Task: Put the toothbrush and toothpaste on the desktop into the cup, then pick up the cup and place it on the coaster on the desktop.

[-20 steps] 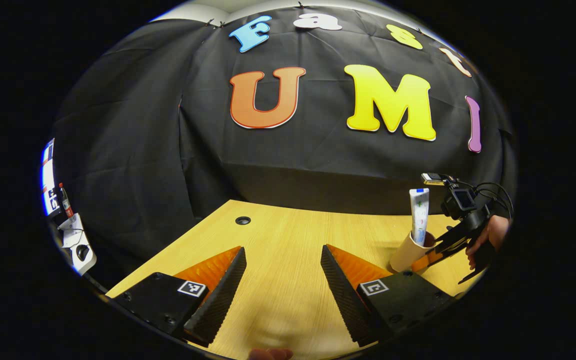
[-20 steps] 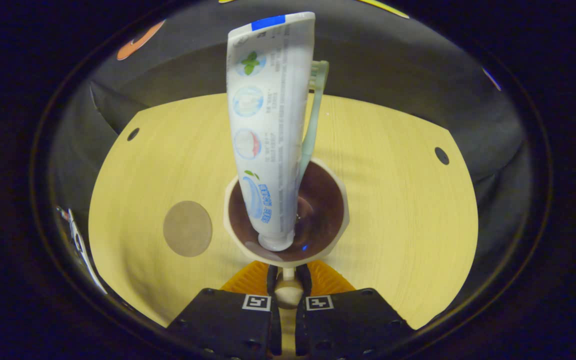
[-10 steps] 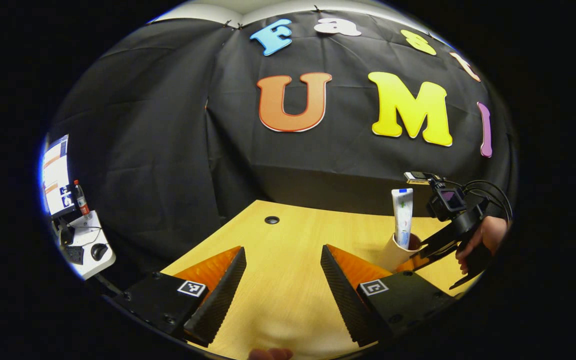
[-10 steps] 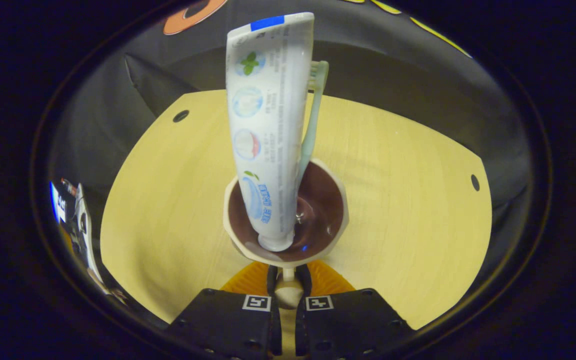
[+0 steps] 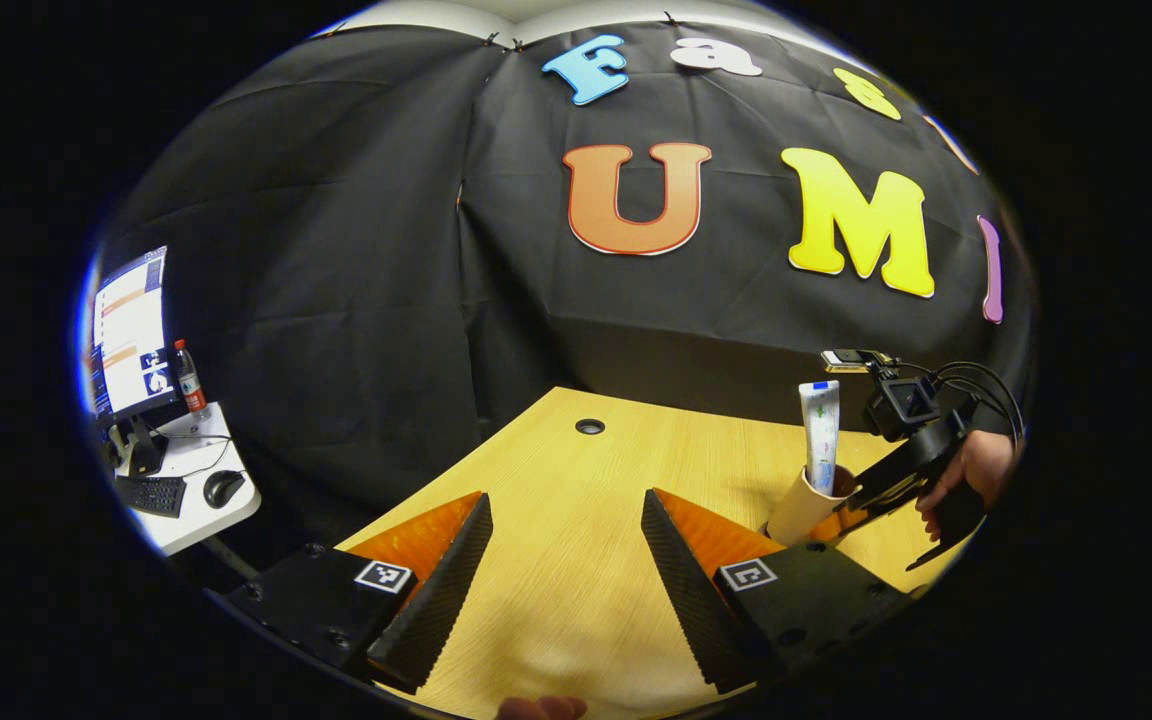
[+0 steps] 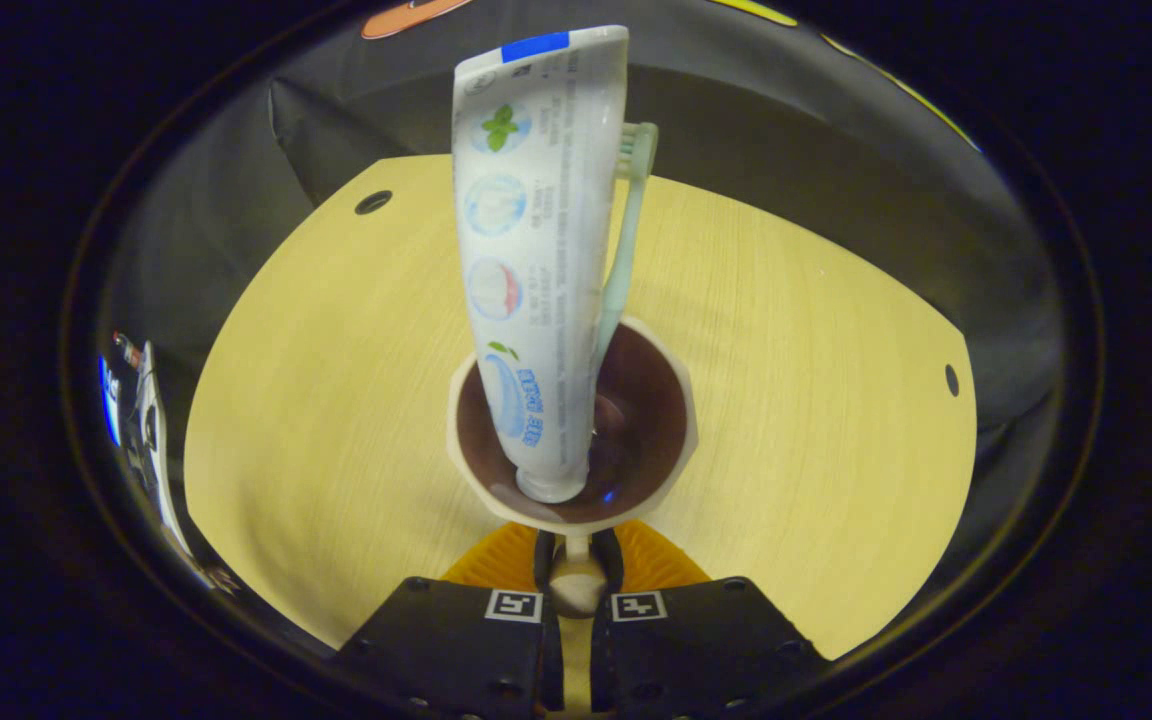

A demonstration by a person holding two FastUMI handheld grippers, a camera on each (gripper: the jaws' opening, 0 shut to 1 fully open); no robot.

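Note:
A cream cup (image 6: 678,400) with a dark brown inside holds a white toothpaste tube (image 6: 531,250), cap down, and a pale green toothbrush (image 6: 626,230) just behind it. My right gripper (image 6: 576,572) is shut on the cup's handle at the near side of the rim. In the left gripper view the same cup (image 5: 794,512) leans left with the tube (image 5: 821,430) sticking out of it. The right gripper (image 5: 894,482) and a hand (image 5: 976,470) hold it from the right. My left gripper (image 5: 564,510) stands open over bare tabletop with nothing between its fingers.
The wooden table (image 6: 336,400) has round cable holes (image 6: 373,202) (image 6: 952,380) near its far corners, and one hole (image 5: 589,427) lies ahead of the left gripper. Beyond the table's left edge is a white side desk (image 5: 186,495) with a monitor, keyboard, mouse and bottle.
The right gripper has turned with the cup still in its grip, and the round coaster seen at its left a second ago has left the view. The left gripper's view has swung leftward.

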